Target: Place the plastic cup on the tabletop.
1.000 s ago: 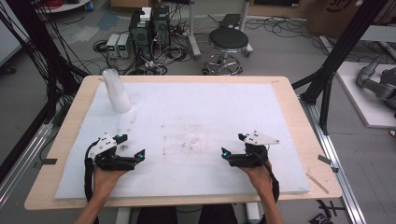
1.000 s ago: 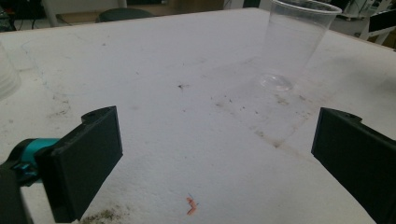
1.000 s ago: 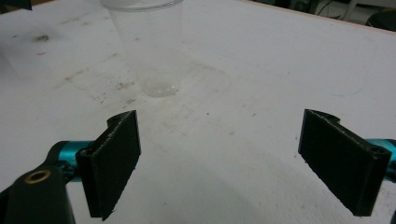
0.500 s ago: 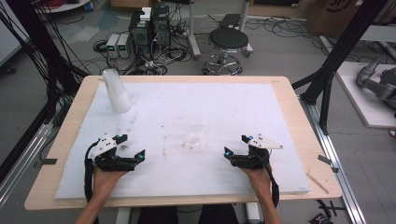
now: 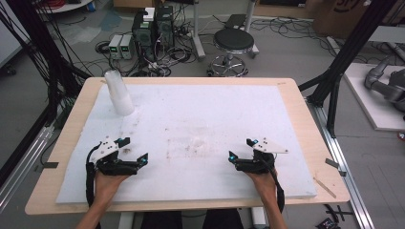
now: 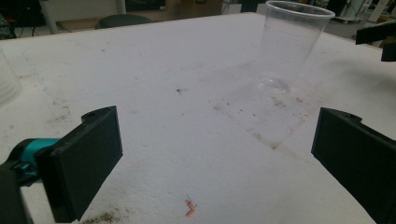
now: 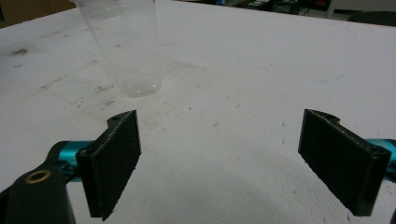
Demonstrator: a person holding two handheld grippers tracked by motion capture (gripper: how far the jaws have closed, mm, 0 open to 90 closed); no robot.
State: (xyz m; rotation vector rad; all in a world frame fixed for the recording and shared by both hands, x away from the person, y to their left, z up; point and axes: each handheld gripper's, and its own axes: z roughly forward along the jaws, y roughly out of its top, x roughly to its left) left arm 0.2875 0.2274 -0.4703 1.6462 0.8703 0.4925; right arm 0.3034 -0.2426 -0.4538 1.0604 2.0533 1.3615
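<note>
1. Oddly, the clear plastic cup [image 6: 292,44] standing upright mid-bench between the two tools is plain in both gripper views, yet in the high view it is nearly lost against the white sheet.
2. Left hand-held gripper [image 5: 133,149] and right hand-held gripper [image 5: 241,149] both rest on the bench [image 5: 291,102] with jaws spread wide, holding nothing.
3. Only the high view shows a stack of cups [image 5: 119,93] at the far left corner.
4. White foam sheet [image 5: 205,114] is stained; beyond stand a stool [image 5: 233,42] and cabled electronics [image 5: 153,28] on the floor.
</note>
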